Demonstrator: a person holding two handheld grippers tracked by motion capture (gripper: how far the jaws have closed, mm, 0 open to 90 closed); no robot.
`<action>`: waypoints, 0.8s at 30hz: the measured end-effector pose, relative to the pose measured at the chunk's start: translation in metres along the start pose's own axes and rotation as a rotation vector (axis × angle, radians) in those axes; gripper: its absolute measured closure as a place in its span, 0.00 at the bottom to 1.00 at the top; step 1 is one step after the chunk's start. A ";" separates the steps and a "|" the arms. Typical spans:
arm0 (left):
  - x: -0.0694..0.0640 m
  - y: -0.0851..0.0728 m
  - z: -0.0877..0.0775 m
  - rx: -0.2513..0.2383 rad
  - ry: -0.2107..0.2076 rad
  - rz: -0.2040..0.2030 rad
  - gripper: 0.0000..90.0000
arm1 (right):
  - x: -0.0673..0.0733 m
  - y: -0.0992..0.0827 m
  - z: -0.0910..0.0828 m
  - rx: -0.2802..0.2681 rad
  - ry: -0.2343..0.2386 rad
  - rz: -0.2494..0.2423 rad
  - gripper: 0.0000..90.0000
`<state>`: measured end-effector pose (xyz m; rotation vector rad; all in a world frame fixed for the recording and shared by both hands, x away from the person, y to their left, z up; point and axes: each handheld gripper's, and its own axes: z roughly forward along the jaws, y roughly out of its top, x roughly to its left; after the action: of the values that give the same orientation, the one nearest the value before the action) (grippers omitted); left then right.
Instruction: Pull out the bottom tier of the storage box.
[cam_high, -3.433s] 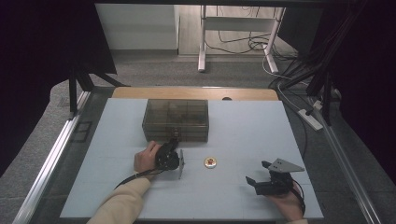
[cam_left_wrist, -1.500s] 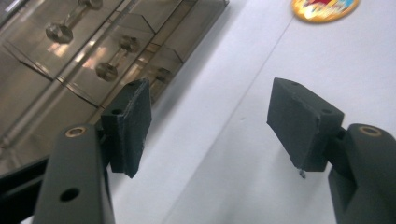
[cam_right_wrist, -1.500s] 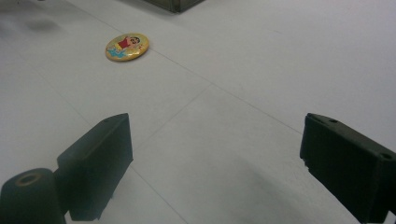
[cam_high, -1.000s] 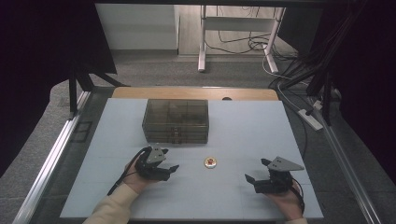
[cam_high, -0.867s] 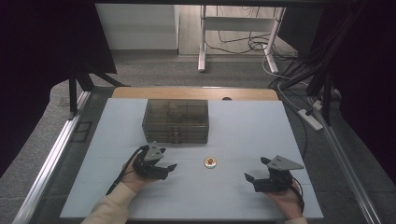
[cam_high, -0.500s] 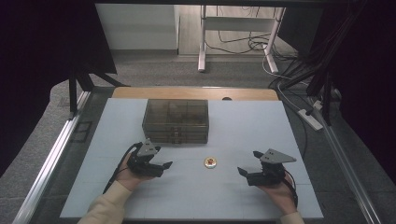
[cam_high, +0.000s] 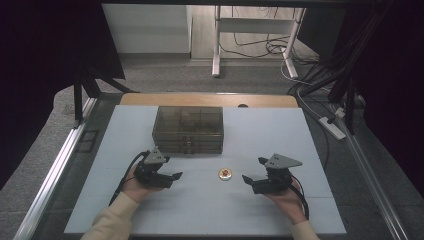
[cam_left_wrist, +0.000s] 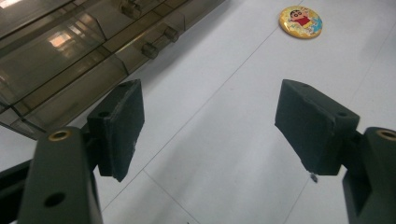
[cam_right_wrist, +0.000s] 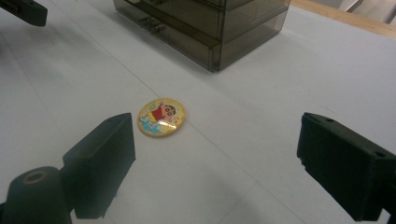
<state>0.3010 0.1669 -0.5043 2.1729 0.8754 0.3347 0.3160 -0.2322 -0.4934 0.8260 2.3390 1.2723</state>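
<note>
badge (cam_high: 225, 174): flat on the white table (cam_high: 260, 215), near of the smoky box (cam_high: 188, 129) | between both tongs, nearer the right gripper (cam_high: 254, 181), seemingly untouched | left gripper (cam_high: 174, 177): released, empty | right gripper: released, empty, badge just left of its tips

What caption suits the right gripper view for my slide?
Open right gripper near a round cartoon badge on the white table, smoky plastic drawer box behind.
</note>
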 end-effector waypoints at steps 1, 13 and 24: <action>0.000 0.000 0.000 0.004 0.001 0.000 0.28 | 0.001 0.001 0.001 -0.003 0.001 0.000 0.13; 0.011 -0.005 -0.007 -0.002 0.015 -0.029 0.27 | 0.004 0.012 0.013 -0.017 0.028 -0.002 0.14; 0.024 -0.007 -0.015 -0.018 0.037 -0.063 0.27 | 0.010 0.025 0.031 -0.027 0.060 -0.015 0.15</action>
<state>0.3073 0.1949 -0.5000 2.1237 0.9555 0.3516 0.3330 -0.1952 -0.4891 0.7701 2.3643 1.3367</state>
